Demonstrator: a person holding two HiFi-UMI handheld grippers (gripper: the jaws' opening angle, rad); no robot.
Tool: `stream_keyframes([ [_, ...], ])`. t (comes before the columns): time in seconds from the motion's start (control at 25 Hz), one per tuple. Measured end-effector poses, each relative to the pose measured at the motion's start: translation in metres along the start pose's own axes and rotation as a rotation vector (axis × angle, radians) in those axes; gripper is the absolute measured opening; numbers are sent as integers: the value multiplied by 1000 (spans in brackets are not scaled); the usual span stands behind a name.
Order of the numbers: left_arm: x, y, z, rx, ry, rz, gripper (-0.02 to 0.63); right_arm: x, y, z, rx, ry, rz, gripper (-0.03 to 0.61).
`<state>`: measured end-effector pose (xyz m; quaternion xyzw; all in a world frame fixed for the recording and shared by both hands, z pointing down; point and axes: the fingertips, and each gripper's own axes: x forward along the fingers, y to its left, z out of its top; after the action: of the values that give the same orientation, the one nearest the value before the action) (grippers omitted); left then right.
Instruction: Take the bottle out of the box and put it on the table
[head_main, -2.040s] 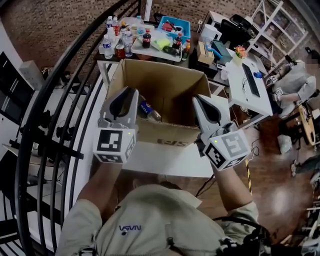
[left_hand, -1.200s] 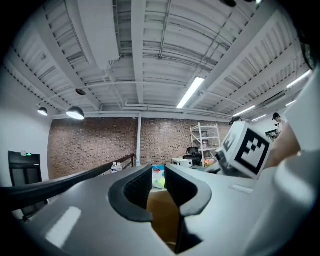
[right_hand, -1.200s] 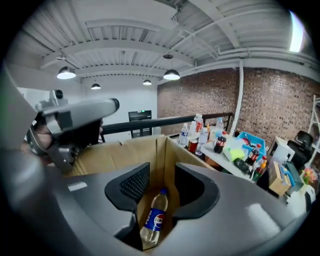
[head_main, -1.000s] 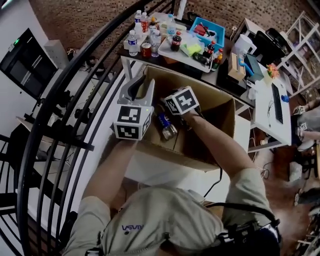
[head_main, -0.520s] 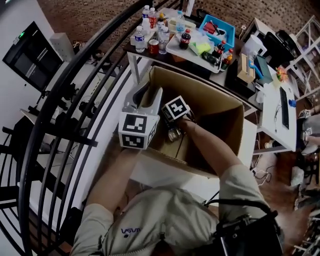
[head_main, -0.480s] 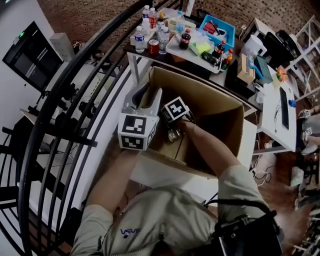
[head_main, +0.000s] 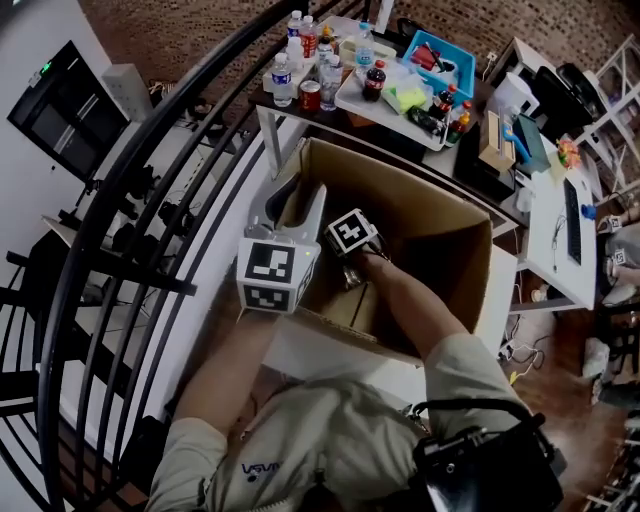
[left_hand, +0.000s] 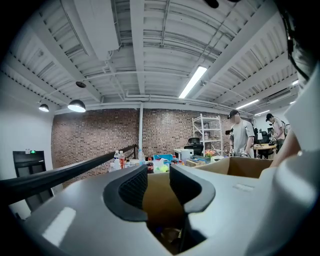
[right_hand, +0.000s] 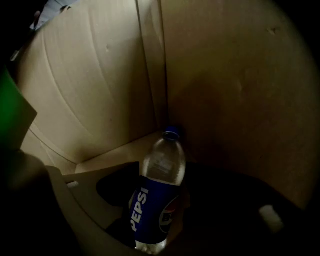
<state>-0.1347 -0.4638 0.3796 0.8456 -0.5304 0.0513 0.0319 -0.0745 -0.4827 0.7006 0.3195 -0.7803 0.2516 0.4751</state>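
Blue-labelled bottle (right_hand: 157, 200) lies low in the cardboard box (head_main: 400, 185), cap toward a corner. Right gripper (right_hand: 164, 175) jaws, just opening wider, straddle it without pinching. Left gripper (left_hand: 158, 182), jaws just opened and empty, sits at the box's left wall. Still to do: grasp, lift, set on table (head_main: 305, 352).

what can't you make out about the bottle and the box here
- Bottle: in the head view almost all hidden under the right hand-held gripper and arm.
- That gripper's jaws, just opening, stand apart round the bottle; right gripper view is too dark to show the right one's edge.
- Box floor: shadowed there, covered by the arm in the head view.
- Drinks beyond the box: labels too small, head view.
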Motion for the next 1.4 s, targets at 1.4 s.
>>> stream_keyframes([
  [1.4,0,-7,-8,49,16,-47,114,-133,7,48,98,-357,-32,273],
])
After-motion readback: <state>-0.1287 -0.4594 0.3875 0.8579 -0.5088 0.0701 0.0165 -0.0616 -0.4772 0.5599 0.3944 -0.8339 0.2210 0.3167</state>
